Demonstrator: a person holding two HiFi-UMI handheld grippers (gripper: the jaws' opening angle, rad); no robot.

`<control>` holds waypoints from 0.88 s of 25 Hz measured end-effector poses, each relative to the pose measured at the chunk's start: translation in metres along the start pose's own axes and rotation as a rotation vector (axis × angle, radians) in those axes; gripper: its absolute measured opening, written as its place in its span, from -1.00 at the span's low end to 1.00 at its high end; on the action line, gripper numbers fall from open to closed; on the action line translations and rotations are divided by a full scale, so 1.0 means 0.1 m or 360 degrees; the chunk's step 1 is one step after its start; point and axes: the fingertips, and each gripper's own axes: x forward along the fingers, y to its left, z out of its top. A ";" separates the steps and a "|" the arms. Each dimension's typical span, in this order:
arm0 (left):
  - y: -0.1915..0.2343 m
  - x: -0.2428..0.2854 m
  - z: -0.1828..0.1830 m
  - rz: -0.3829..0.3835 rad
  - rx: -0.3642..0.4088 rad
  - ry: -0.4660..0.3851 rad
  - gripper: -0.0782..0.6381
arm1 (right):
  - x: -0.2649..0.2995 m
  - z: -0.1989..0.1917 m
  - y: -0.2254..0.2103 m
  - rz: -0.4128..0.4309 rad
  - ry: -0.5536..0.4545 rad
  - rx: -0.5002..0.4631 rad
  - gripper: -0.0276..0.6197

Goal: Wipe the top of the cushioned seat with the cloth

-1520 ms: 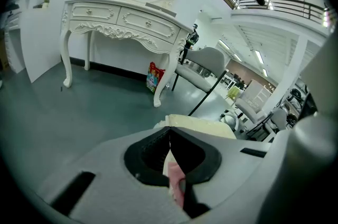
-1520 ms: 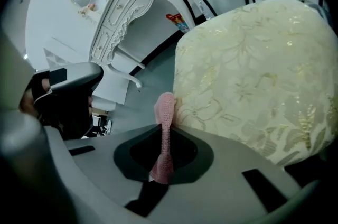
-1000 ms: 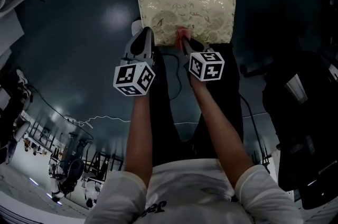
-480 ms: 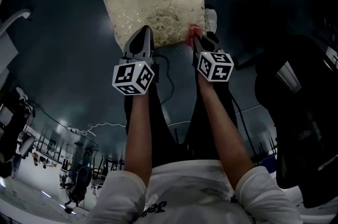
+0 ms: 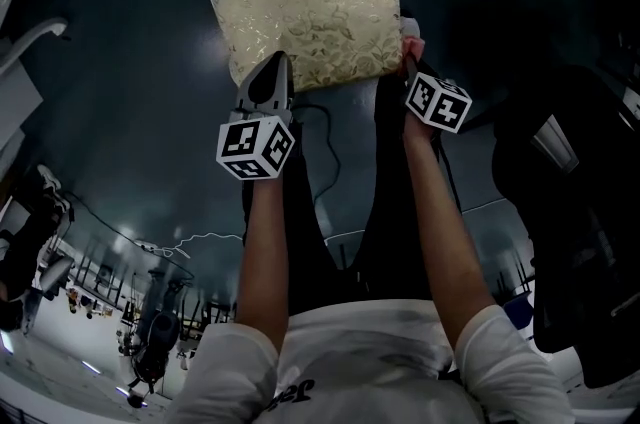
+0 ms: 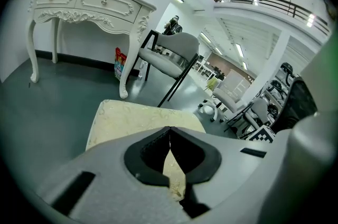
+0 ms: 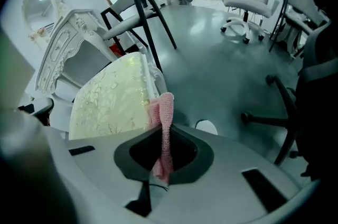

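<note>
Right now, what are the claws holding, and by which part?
The right claw pinches the pink knitted cloth, one end poking past its tips. The left claw is shut, empty.

The cloth [image 7: 166, 106], clamped in the right gripper [image 5: 408, 60], has been carried from the middle of the seat's [image 5: 310, 12] near edge, past the near right corner, to the right edge, which it now touches. In the right gripper view the seat has passed from the cloth's right to its left. The left gripper [image 5: 273, 77], jaws closed, has been shifted from the near left corner inward along the near edge, and pink is no longer seen behind its jaws
</note>
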 end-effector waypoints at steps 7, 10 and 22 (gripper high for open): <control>0.57 -0.44 0.26 0.0095 -0.0012 -0.0061 -0.74 | -0.32 -0.31 1.10 0.0258 0.0079 -0.0055 -0.84; 0.87 -0.62 0.35 0.0153 -0.0031 -0.0094 -0.74 | -0.12 -0.82 2.08 0.0627 0.0269 -0.0233 -0.84; 1.46 -1.14 0.21 0.0263 -0.0155 -0.0116 -0.74 | 0.45 -1.65 3.38 0.0690 0.0571 -0.0637 -0.84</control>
